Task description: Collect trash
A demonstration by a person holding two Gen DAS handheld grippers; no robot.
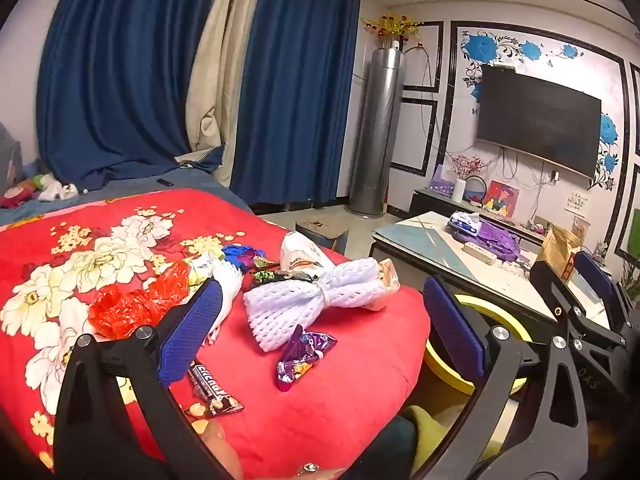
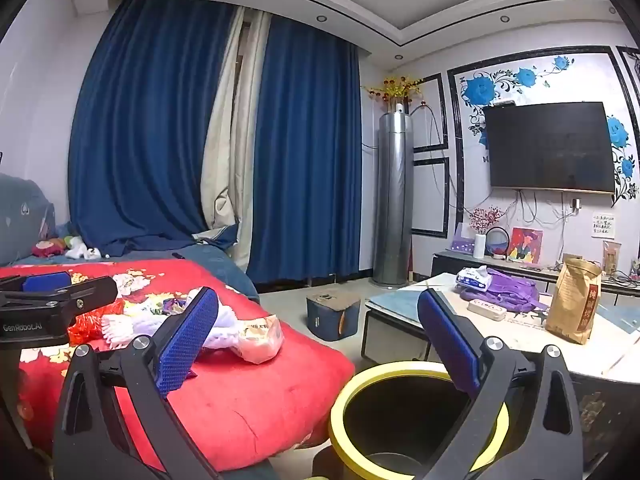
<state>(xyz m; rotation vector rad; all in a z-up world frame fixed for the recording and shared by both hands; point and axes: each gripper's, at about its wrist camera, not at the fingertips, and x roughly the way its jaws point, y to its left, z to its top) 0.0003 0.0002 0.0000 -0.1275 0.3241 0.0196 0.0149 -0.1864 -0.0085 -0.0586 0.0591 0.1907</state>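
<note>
left wrist view: left tongs [image 1: 324, 328] apart over purple wrapper [image 1: 302, 354], right tongs [image 2: 320, 346] apart above yellow-rimmed bin [image 2: 416, 368]

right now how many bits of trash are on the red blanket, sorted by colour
White foam nets: 2
Red plastic bag: 1
Purple wrapper: 1
Dark chocolate bar wrapper: 1
Pale bag with print: 1
Blue wrapper: 1
Total: 7 clearly visible; smaller scraps behind are too tangled to count.
</note>
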